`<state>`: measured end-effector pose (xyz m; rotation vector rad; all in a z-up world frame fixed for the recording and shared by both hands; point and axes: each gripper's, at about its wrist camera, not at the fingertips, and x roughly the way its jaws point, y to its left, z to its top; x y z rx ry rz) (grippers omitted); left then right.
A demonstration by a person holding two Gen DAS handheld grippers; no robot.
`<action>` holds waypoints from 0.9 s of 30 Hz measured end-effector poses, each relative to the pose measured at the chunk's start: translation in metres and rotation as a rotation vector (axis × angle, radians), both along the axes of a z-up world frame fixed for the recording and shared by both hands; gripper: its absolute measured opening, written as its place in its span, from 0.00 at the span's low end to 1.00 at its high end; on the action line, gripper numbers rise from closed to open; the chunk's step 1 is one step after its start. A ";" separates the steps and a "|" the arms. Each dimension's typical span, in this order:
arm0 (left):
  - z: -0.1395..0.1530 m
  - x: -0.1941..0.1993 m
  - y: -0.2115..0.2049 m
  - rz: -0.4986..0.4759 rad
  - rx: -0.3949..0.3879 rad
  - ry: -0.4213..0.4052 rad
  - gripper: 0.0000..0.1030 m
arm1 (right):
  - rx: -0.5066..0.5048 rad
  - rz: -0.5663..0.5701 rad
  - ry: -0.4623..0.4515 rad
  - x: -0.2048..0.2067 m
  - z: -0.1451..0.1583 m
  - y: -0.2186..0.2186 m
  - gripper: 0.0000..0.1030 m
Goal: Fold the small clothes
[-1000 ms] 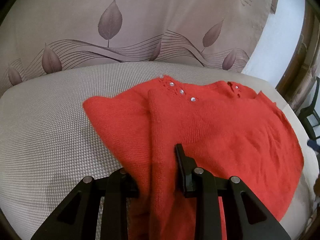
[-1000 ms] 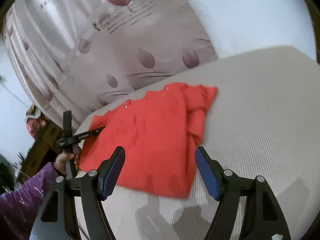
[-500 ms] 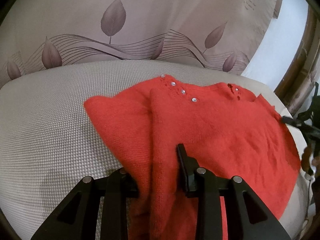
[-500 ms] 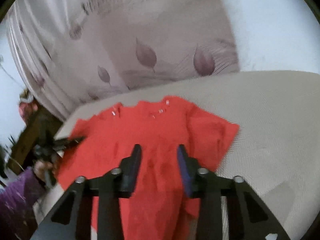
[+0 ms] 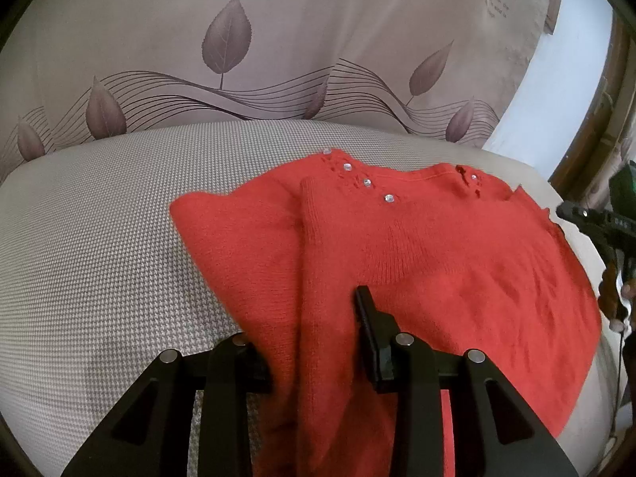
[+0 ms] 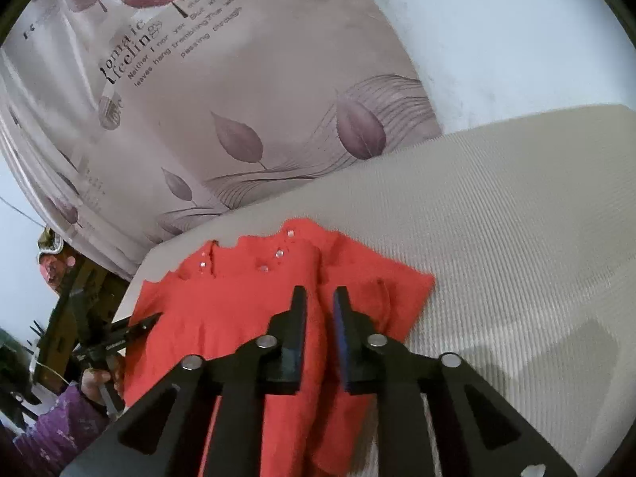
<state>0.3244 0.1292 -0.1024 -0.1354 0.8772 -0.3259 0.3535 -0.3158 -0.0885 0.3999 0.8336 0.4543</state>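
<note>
A red knit sweater [image 5: 457, 270] with small clear beads at the neck lies flat on a beige woven cushion [image 5: 99, 238], one sleeve spread to the left. My left gripper [image 5: 306, 318] grips a raised lengthwise fold near the hem. Its jaws are opening, and cloth hides the left finger. In the right wrist view my right gripper [image 6: 320, 292] hovers low over the sweater [image 6: 222, 318]. Its blue-padded jaws are closing around a ridge of cloth with a narrow gap left. Each view shows the other gripper at the sweater's side edge [image 5: 564, 212] [image 6: 147, 320].
A leaf-print curtain [image 5: 226, 39] hangs behind the cushion, with a white wall and a wooden frame [image 5: 620, 111] beside it. A hand in a purple sleeve [image 6: 59, 429] holds the gripper at the left. Bare cushion [image 6: 516, 218] stretches to the right of the sweater.
My right gripper has moved in over the middle of the sweater and its jaws have gone from wide apart to nearly together. The left gripper has stayed in place on the fold.
</note>
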 end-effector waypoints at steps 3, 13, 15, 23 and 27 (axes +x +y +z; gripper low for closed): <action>0.000 0.000 0.001 0.002 -0.002 0.001 0.36 | -0.048 0.052 0.016 0.017 -0.002 0.018 0.22; -0.001 0.000 0.002 0.008 -0.007 0.004 0.38 | -0.199 -0.051 0.038 0.031 -0.015 0.012 0.01; -0.001 0.000 0.003 0.008 -0.009 0.006 0.38 | -0.205 -0.050 0.072 0.033 -0.027 0.004 0.00; -0.001 -0.001 0.002 0.016 0.000 0.005 0.42 | -0.030 -0.094 0.037 0.023 -0.016 -0.021 0.07; -0.001 0.000 0.003 0.018 -0.004 0.008 0.43 | -0.032 -0.080 -0.021 0.011 0.003 -0.021 0.07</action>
